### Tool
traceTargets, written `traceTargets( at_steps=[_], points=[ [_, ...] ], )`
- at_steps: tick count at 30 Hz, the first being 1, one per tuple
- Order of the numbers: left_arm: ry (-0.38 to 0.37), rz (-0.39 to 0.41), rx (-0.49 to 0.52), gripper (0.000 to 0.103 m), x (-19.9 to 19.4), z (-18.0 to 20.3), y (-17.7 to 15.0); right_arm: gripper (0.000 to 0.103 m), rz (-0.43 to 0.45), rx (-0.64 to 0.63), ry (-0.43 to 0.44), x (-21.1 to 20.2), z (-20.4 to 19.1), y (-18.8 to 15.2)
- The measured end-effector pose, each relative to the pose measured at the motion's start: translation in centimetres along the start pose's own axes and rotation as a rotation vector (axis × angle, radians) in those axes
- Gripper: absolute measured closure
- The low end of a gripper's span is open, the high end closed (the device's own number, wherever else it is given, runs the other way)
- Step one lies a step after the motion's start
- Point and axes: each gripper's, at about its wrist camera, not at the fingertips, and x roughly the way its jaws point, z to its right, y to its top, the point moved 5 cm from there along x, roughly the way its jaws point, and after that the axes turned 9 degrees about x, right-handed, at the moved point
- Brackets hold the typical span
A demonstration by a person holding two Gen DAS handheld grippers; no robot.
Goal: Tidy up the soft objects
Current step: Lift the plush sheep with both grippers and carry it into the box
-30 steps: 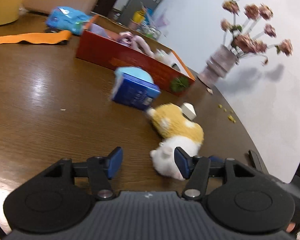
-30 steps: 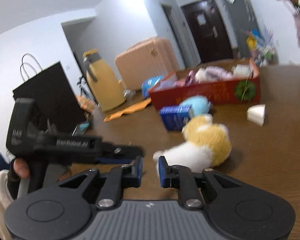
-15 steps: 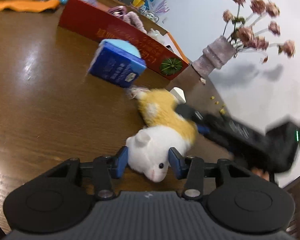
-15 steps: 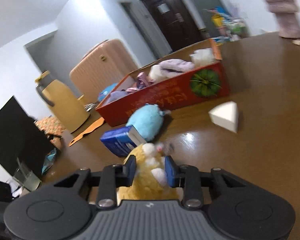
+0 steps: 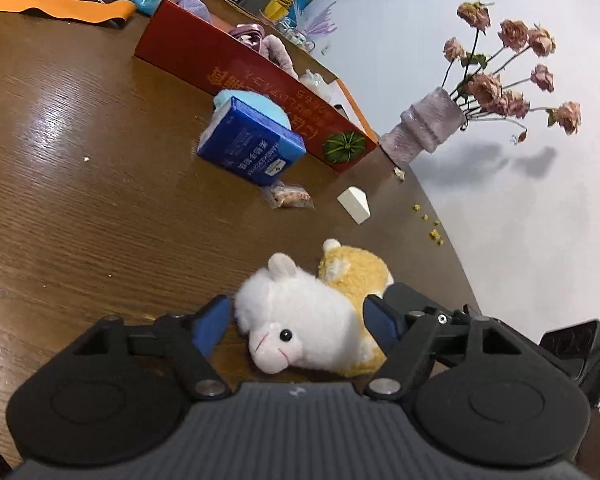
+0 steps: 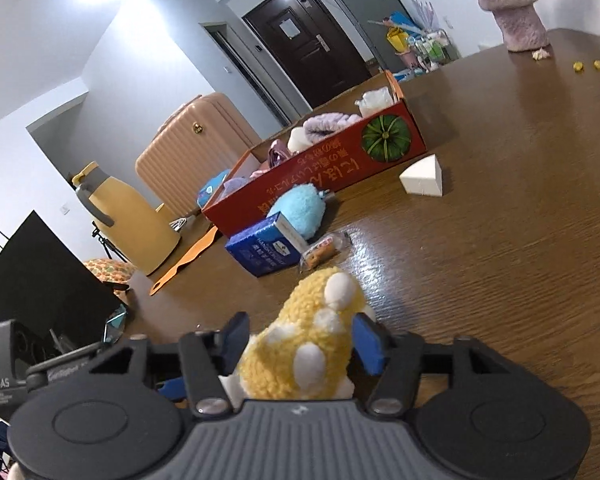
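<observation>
A white and yellow plush animal [image 5: 308, 312] lies on the brown table [image 5: 80, 208], close under both grippers. My left gripper [image 5: 296, 326] straddles its white head; the jaws are opening and the blue pads stand at its sides without squeezing. From the opposite side, my right gripper [image 6: 302, 336] straddles the plush's yellow rump [image 6: 312, 344]; its jaws are opening too, loose around the fur. The red box [image 5: 236, 68] farther back holds several soft items. A light blue plush [image 6: 300, 208] lies against the box's front wall.
A blue tissue pack [image 5: 252, 144], a small snack wrapper [image 5: 290, 198] and a white wedge sponge [image 5: 354, 208] lie between the plush and the box. A vase of dried roses [image 5: 424, 128] stands near the table's far edge. An orange strip [image 5: 60, 8] lies far left.
Both grippers' jaws have widened around the plush. The right gripper has rolled and moved in along the yellow body. The plush's white head now lies flatter between the left fingers.
</observation>
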Motion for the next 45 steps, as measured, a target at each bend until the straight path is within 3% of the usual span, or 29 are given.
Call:
traceTargets(
  at_steps=[2,8,11,15,18,22,26,30,35,41,45],
  points=[
    [-0.001,-0.018,-0.004,0.043,0.4,-0.3,-0.3,0.051,-0.011,-0.004,-0.005,0.4,0.0,-0.3],
    [-0.028,-0.015,-0.005,0.048,0.4,-0.2,0.0,0.059,-0.009,0.007,-0.003,0.5,0.0,-0.4],
    [-0.056,0.02,0.037,0.048,0.1,1.2,2.1,0.061,0.036,-0.005,0.002,-0.1,-0.9,1.0],
    [-0.101,0.106,0.084,0.048,0.7,2.7,8.5,0.065,0.136,-0.116,0.028,-0.1,-3.9,6.7],
    [-0.09,0.167,0.121,0.048,2.7,3.3,13.8,0.065,0.205,-0.165,0.051,1.6,-5.5,11.9],
    [-0.085,0.134,0.119,0.048,8.3,2.6,20.1,0.065,0.22,-0.178,-0.017,6.7,-5.7,19.0],
    [-0.034,0.075,0.131,0.048,14.0,1.0,23.4,0.065,0.173,-0.162,-0.091,12.1,-4.1,23.7],
    [0.001,-0.006,0.103,0.047,18.2,-0.4,23.9,0.065,0.115,-0.131,-0.172,16.3,-1.7,25.2],
    [0.015,-0.052,0.126,0.044,20.2,-1.3,23.2,0.061,0.084,-0.131,-0.255,17.9,-0.1,23.8],
    [0.058,-0.053,0.163,0.043,20.1,-0.9,22.8,0.061,0.094,-0.188,-0.317,17.3,-0.5,23.1],
    [0.08,-0.022,0.202,0.04,17.3,0.2,23.1,0.058,0.112,-0.213,-0.304,15.0,-2.0,23.5]
  ],
)
